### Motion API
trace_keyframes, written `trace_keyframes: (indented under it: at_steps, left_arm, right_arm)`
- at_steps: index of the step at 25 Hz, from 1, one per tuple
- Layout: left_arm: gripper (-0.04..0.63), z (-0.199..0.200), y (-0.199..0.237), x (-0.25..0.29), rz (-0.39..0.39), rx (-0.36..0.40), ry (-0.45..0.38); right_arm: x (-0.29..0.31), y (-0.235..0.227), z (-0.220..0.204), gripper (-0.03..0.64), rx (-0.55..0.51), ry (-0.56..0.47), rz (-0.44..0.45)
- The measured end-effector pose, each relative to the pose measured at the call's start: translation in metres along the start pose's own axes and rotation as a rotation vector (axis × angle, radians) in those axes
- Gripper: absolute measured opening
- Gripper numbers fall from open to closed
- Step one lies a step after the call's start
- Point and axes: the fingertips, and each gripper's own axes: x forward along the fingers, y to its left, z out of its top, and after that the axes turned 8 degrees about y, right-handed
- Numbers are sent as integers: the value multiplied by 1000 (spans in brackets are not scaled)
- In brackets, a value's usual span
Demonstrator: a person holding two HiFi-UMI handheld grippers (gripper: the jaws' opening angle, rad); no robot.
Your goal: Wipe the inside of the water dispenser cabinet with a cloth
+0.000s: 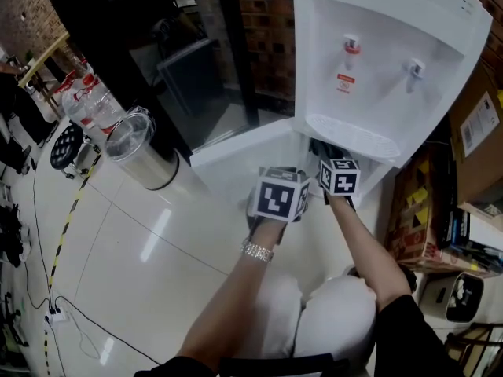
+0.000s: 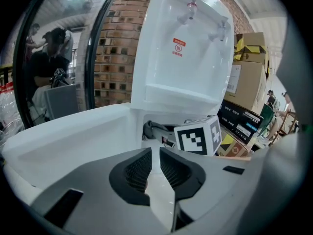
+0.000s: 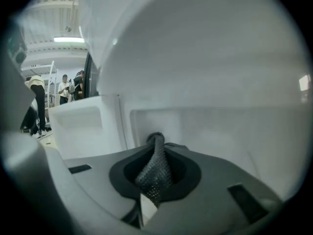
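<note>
Water dispenser (image 1: 385, 61) with its lower cabinet door (image 1: 236, 144) swung wide over a white tiled floor (image 1: 157, 250): a person reaches both arms down toward the opening beneath the taps. The right tongs (image 3: 156, 153), inside the cabinet (image 3: 220, 131), are clenched on a dark grey mesh cloth (image 3: 155, 173), which is bunched between the pads and pokes out past their tips toward the white back wall; whether it touches that wall cannot be told. The left tongs (image 2: 155, 153) hang just outside the opening beside the door, released and holding nothing, only a slim gap between the ribbed pads. From above, the marker cubes of the two grippers sit close together. A shiny metal bin (image 1: 141, 151) stands left of the door, cardboard boxes (image 1: 479, 124) to the dispenser's right
</note>
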Motion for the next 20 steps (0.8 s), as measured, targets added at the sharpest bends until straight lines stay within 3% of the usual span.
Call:
trace_keyframes:
  at_steps: [5,8,10,16,18,20]
  left_arm:
    - [57,2,-3,-2,-4,10,-7]
    - [57,6,1,-5,4,14,-20]
    - [57,9,1,-7,6,11,-28]
    - [57,8,-2,-5,-4,13,-24]
    - [57,7,-2,-5,-3,11,-22]
    - [57,6,-1,-5,-3,12,-19]
  right_arm:
    - [21,-7,-84,23,10,278,-1]
    - [20,-11,-104,23,45,358,-4]
    - [16,-19,-89,23,70,310,-19]
    - [-10,-18,8,23,69,-45,-25]
    - [-4,-7,6,23,41,-30,5]
    - [7,0,-16,23,32,58,34]
